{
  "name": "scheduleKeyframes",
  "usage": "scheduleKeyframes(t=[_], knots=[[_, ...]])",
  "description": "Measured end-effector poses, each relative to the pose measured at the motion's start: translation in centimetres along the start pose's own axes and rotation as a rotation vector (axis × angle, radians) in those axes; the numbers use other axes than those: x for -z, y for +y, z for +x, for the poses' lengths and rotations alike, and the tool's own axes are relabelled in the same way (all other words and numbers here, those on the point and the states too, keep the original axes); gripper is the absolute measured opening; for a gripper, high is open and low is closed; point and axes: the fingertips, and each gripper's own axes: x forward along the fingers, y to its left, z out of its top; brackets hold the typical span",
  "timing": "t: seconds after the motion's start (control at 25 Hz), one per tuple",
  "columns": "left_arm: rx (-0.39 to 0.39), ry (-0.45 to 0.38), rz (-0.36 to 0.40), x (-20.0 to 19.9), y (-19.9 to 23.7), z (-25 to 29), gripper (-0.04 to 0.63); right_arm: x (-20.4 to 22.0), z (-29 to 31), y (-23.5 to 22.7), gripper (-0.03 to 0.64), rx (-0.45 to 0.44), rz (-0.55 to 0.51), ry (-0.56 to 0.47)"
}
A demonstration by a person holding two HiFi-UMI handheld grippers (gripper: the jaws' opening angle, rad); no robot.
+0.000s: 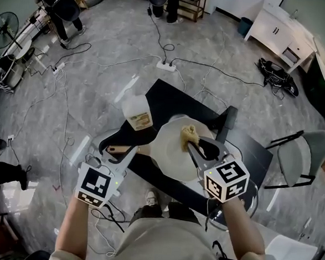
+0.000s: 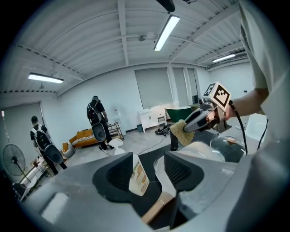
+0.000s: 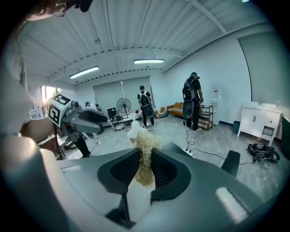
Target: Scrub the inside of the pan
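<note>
While my right gripper [image 1: 193,148] clenched the scrubber [image 1: 189,135] over the pan [image 1: 169,157], its handle [image 1: 119,149] pointed toward my left gripper [image 1: 126,159], jaws apart.

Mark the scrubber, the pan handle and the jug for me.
scrubber [image 1: 189,135], head view, middle of the fibre wad.
pan handle [image 1: 120,149], head view, mid-length of the wooden grip.
jug [image 1: 135,107], head view, white body above the label.

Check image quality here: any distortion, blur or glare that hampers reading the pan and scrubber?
Head view: even light, faint shadows, the pale pan nearly washed out. Left gripper view: heavy fisheye bending, dark corners, ceiling lamp glaring. Right gripper view: same bending, yet the scrubber between the jaws reads clearly.
</note>
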Motion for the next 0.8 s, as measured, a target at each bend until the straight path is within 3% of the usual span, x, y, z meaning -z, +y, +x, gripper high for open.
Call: scheduleKeyframes(t=[0.32,0.56,0.8], knots=[[0.102,0.142,0.100,6.8,-1.7,4.8,0.227,5.9,4.2,-0.7,0.083,-0.041,0.034,0.115],[0.234,0.250,0.106,12.3,-3.9,8.3,0.256,11.0,7.0,-0.2,0.083,-0.094,0.039,0.219],[0.311,0.383,0.204,18.0,-5.9,10.4,0.281,17.0,8.9,-0.1,0.083,-0.128,0.044,0.334]])
